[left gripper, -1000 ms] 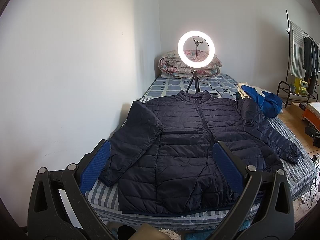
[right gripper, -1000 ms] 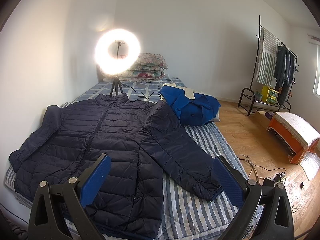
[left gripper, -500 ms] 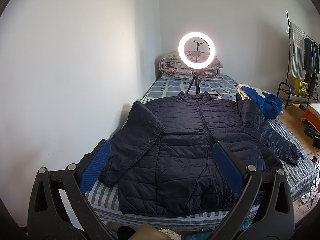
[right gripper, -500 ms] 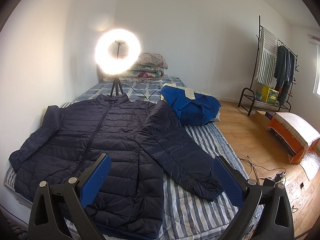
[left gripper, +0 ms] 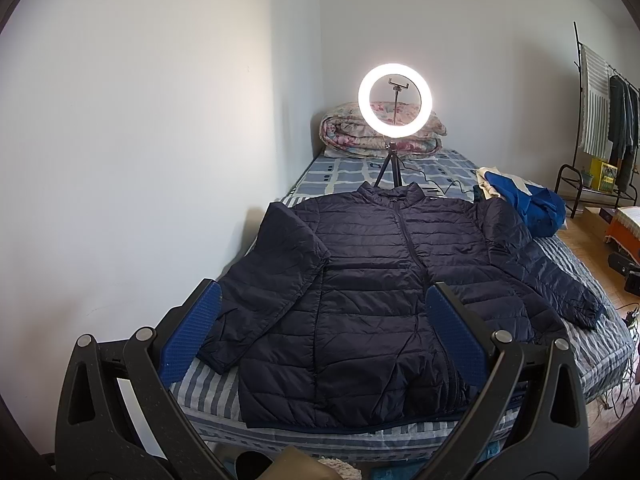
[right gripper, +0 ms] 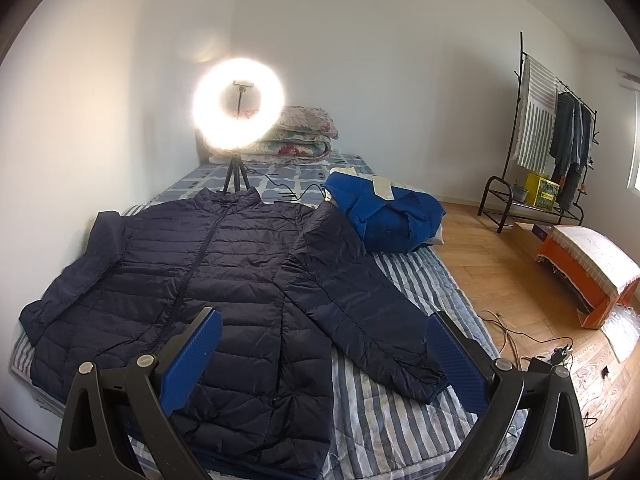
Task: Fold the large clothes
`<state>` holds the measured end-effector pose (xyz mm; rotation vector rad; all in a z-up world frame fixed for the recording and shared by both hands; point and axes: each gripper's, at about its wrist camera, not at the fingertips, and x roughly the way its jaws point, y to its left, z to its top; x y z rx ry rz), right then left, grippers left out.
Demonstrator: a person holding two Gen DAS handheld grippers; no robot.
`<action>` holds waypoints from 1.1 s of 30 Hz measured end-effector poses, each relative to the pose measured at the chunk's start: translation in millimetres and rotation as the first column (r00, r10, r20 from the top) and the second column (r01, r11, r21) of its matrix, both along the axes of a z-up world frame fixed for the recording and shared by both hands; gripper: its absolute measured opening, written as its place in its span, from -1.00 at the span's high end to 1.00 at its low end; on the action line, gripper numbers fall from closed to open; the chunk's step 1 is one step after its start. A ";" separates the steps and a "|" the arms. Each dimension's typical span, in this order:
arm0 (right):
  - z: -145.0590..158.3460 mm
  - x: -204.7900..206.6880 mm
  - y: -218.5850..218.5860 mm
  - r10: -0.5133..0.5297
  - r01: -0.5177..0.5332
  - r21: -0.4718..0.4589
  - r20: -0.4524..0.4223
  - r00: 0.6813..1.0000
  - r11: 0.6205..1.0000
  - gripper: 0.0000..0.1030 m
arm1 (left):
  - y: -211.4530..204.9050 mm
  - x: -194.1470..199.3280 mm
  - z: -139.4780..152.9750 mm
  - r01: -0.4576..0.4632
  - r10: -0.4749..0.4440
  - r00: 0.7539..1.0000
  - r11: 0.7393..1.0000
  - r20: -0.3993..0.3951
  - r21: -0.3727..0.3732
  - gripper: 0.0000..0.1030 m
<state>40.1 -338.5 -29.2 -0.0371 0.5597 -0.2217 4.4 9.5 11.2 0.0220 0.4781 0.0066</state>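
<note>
A dark navy quilted puffer jacket [left gripper: 384,280] lies flat and zipped on the striped bed [left gripper: 208,380], collar toward the far end, both sleeves spread out. It also shows in the right wrist view [right gripper: 224,280], with its right sleeve [right gripper: 360,308] angled toward the bed's edge. My left gripper [left gripper: 320,328] is open and empty, held above the jacket's hem near the foot of the bed. My right gripper [right gripper: 324,356] is open and empty, above the lower right part of the jacket.
A lit ring light on a tripod [left gripper: 395,98] stands on the bed behind the collar, with a cable. Folded quilts [left gripper: 348,136] lie at the head. A blue garment pile [right gripper: 384,212] sits right of the jacket. A wall runs along the left. A clothes rack [right gripper: 552,140], an orange stool [right gripper: 592,272] and floor cables [right gripper: 520,328] are at right.
</note>
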 end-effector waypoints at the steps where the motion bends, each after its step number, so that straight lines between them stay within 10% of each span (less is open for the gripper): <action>1: 0.2 0.5 1.2 0.002 -0.002 -0.001 0.000 1.000 1.000 -0.99 | 0.5 -0.3 -0.2 0.000 0.000 1.000 1.000 0.000 0.000 -1.00; 33: 1.2 45.6 87.8 0.149 -0.149 -0.024 -0.003 0.989 0.989 -0.99 | 42.2 -10.8 -21.3 -0.057 0.058 0.998 0.998 -0.007 0.014 -1.00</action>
